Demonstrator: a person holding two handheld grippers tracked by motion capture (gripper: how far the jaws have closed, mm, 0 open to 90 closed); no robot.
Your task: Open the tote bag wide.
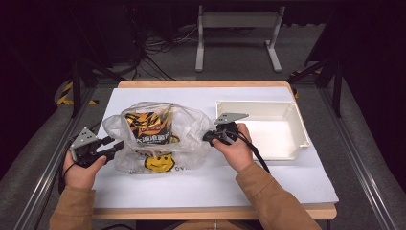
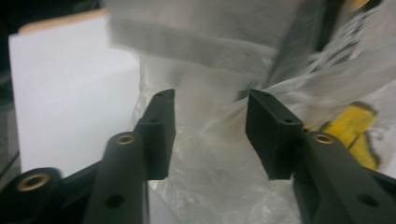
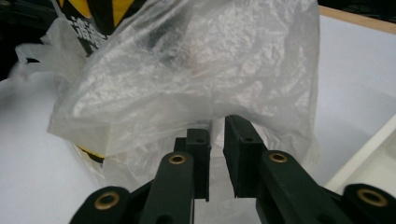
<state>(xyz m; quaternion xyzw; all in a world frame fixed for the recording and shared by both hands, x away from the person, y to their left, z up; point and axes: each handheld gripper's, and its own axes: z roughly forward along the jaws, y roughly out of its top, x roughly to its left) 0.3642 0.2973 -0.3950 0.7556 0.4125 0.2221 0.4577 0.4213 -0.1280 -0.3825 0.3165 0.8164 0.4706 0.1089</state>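
Note:
A clear plastic bag [image 1: 191, 125] lies puffed up on the white sheet, printed with a yellow smiley face [image 1: 159, 162]. Inside it stands a black-and-yellow snack packet [image 1: 151, 127]. My left gripper [image 1: 117, 146] is at the bag's left edge. In the left gripper view its jaws [image 2: 210, 100] stand well apart, with loose bag film [image 2: 210, 154] between them and no pad pressing on it. My right gripper [image 1: 207, 136] is at the bag's right edge. Its jaws [image 3: 217, 130] stand open by a narrow gap, and a fold of the bag [image 3: 187, 70] hangs into that gap.
A white rectangular tray [image 1: 289, 111] sits to the right of the bag, close behind my right hand. The white sheet [image 1: 215, 184] covers most of the wooden table. Metal rails run along both sides of the table, and a white frame stands on the floor beyond.

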